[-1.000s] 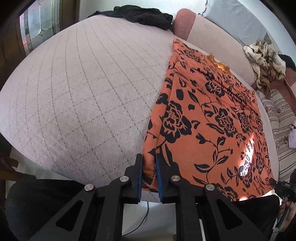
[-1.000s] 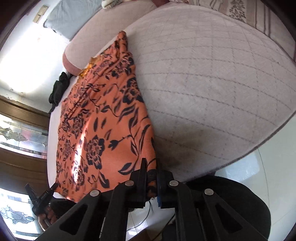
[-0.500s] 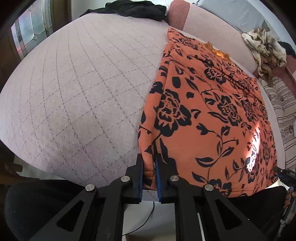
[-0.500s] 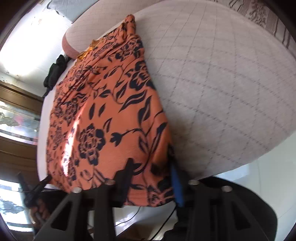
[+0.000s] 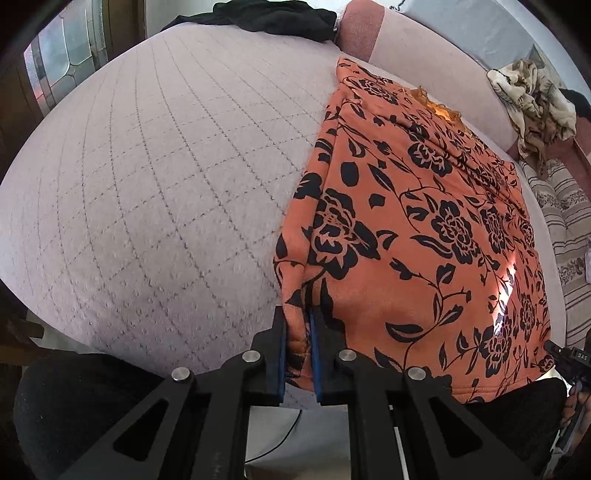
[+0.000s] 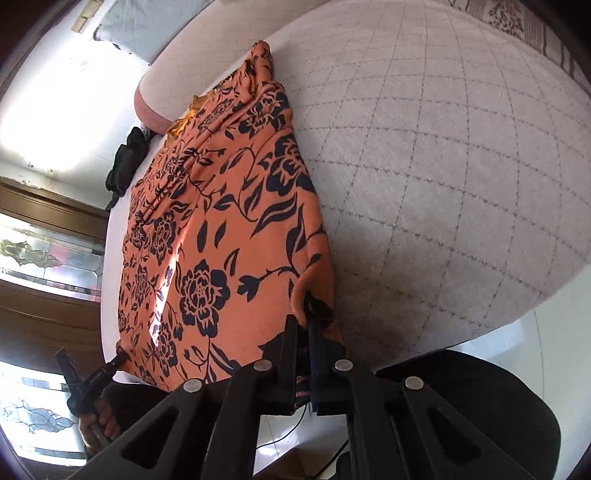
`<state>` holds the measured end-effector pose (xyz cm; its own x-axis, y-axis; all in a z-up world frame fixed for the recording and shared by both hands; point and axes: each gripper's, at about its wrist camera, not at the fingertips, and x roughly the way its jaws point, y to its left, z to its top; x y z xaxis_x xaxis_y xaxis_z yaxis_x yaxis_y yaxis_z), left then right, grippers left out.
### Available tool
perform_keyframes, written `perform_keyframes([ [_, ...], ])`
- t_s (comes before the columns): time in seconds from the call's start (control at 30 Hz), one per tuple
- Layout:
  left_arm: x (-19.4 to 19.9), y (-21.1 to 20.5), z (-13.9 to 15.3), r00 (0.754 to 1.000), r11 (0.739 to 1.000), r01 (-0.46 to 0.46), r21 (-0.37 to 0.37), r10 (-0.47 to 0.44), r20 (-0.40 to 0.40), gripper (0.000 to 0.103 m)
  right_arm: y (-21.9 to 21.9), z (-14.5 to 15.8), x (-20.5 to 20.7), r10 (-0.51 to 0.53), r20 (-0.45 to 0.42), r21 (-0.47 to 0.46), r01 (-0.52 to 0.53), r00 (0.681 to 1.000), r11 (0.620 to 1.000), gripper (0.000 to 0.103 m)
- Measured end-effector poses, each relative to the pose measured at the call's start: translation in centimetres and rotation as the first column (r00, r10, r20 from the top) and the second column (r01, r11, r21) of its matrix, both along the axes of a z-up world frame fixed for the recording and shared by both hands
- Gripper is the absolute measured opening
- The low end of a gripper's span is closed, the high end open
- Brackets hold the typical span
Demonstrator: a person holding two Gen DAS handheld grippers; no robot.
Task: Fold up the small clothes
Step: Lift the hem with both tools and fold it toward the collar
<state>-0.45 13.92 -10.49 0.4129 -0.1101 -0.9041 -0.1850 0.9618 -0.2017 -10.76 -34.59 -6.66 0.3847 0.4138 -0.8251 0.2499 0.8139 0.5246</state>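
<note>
An orange garment with black flowers (image 5: 424,229) lies spread flat on the quilted pale bed (image 5: 147,184). My left gripper (image 5: 297,317) is shut on its near left corner, the hem pinched between the blue pads. In the right wrist view the same garment (image 6: 221,229) runs away from me. My right gripper (image 6: 301,321) is closing on the near right corner, with the cloth bunched between its pads. Each gripper shows in the other's view: the right one (image 5: 565,360) at the far right edge, the left one (image 6: 92,373) held in a hand at the lower left.
A black garment (image 5: 273,18) lies at the far end of the bed beside a pink bolster (image 5: 358,33). A crumpled cream patterned cloth (image 5: 532,96) and striped bedding (image 5: 565,221) sit to the right. The bed's near edge drops to a pale floor (image 6: 524,332).
The right gripper's jaws stood wide around the near right corner half a second ago and have now closed on it. The left gripper keeps its pinch on the near left corner.
</note>
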Motion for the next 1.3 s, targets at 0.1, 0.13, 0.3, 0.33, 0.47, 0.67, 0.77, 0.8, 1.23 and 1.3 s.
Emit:
perform_keyframes([
  [0.1, 1.5, -0.2, 1.1, 0.999, 1.000, 0.003, -0.003, -0.002, 0.032, 0.011, -0.2, 0.6, 0.8, -0.001, 0.022, 0.037, 0.000, 1.000, 0.999, 0.005],
  [0.13, 2.0, -0.2, 1.8, 0.999, 1.000, 0.001, -0.009, -0.001, 0.051, 0.011, -0.3, 1.0, 1.2, -0.003, 0.036, 0.055, 0.001, 0.999, 0.998, 0.005],
  [0.3, 6.8, 0.3, 6.9, 0.983, 1.000, 0.006, -0.030, 0.000, 0.185, 0.011, -0.8, 4.7, 6.0, -0.029, 0.159, 0.143, 0.006, 0.987, 0.990, 0.005],
  [0.33, 8.5, 0.2, 8.1, 0.976, 1.000, 0.014, -0.020, -0.009, 0.217, 0.011, -0.9, 5.8, 7.6, -0.031, 0.190, 0.149, 0.002, 0.981, 0.989, 0.005],
  [0.47, 16.6, 0.2, 13.3, 0.932, 0.999, 0.007, 0.046, -0.023, 0.361, 0.006, -1.9, 10.2, 16.1, -0.060, 0.330, 0.128, 0.018, 0.942, 0.992, 0.005],
  [0.67, 31.0, -0.1, 12.7, 0.900, 0.983, -0.106, 0.151, 0.030, 0.435, 0.008, -3.9, 10.5, 28.5, -0.196, 0.415, 0.140, 0.150, 0.889, 0.979, 0.008],
  [0.77, 36.1, 0.0, 7.4, 0.959, 0.979, -0.091, 0.185, 0.036, 0.281, 0.035, -4.4, 6.5, 31.9, -0.231, 0.337, 0.037, 0.232, 0.913, 0.972, 0.035],
  [0.8, 36.1, 0.5, 6.4, 0.967, 0.982, -0.100, 0.163, 0.057, 0.248, 0.035, -4.4, 5.2, 31.6, -0.255, 0.302, 0.029, 0.258, 0.919, 0.966, 0.040],
  [1.23, 26.8, 1.3, 0.3, 0.989, 0.995, 0.088, 0.042, -0.092, 0.112, 0.078, 1.3, 0.0, 29.5, 0.125, 0.193, -0.118, -0.104, 0.973, 0.988, 0.069],
  [1.3, 27.4, -0.5, -1.0, 0.987, 0.989, 0.139, 0.045, -0.142, 0.078, 0.078, 2.7, 0.2, 30.1, 0.163, 0.190, -0.108, -0.145, 0.968, 0.984, 0.069],
])
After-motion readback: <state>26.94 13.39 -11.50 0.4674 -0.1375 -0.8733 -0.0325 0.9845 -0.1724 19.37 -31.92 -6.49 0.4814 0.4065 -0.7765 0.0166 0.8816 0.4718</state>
